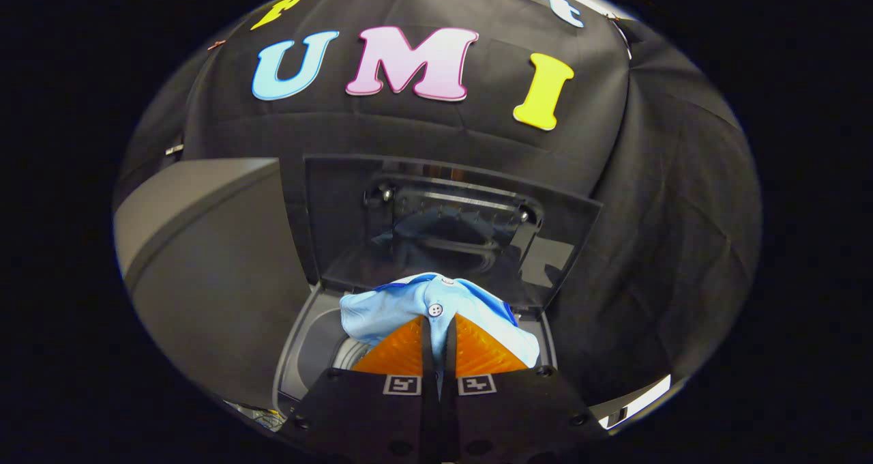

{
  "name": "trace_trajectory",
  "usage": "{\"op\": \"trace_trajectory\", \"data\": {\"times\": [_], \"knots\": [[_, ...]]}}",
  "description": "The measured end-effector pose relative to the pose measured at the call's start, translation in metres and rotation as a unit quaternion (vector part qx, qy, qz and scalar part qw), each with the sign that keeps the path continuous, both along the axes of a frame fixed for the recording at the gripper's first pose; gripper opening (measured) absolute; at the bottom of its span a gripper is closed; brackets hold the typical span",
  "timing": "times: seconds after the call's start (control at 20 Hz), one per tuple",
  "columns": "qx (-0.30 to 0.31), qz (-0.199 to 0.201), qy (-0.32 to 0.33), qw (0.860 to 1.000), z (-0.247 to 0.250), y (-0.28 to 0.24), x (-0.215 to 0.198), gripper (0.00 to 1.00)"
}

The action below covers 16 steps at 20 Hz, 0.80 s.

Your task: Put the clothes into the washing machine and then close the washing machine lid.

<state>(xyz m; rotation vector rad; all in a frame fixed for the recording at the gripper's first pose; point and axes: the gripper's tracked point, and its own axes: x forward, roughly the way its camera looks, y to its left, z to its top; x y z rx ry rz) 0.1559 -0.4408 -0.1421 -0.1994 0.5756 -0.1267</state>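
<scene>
Gripper (pixel 438 327) sits directly above the washing machine (pixel 300 355), fingers pointing down and forward toward the open tub. Jaws are clenched, with only a thin slit between them, and a fold of the light blue garment (pixel 402 303) is pinched in that slit; both fingers press on the cloth.

The garment is a pale blue shirt with a darker blue trim along one edge. It bunches over the fingertips and drapes down either side of them. Two small white buttons (pixel 435 310) show on the placket, one right at the point where the fingers meet, the other just above it. The cloth hangs over the mouth of the tub, near its rear edge; whether any of it touches the tub's rim cannot be told.

Washing machine lid (pixel 382 211) stands raised, hinged at the rear edge of the machine's top, its dark glossy inner face toward the camera. A reflection of the tub opening and the blue cloth shows in it.

The tub's pale grey inner wall and part of the drum (pixel 348 355) are visible just left of the fingers, below the shirt.

A large grey curved body (pixel 204 259) stands just beside the machine's left edge.
</scene>
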Motion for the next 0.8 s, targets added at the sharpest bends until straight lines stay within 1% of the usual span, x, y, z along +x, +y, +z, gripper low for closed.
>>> {"op": "trace_trajectory", "data": {"times": [0.1,0.25,0.45,0.5,0.7,0.8], "knots": [[-0.004,0.005,0.017,1.0,-0.026,-0.001,-0.004,0.05],[0.003,-0.011,0.034,0.999,-0.054,-0.006,0.002,0.05],[0.021,-0.03,0.048,0.998,-0.082,-0.018,-0.002,0.05],[0.033,-0.03,0.053,0.998,-0.089,-0.015,-0.002,0.05],[0.02,-0.026,0.1,0.994,-0.13,-0.013,-0.013,0.05],[0.022,-0.033,0.118,0.992,-0.142,-0.014,-0.011,0.05]]}}
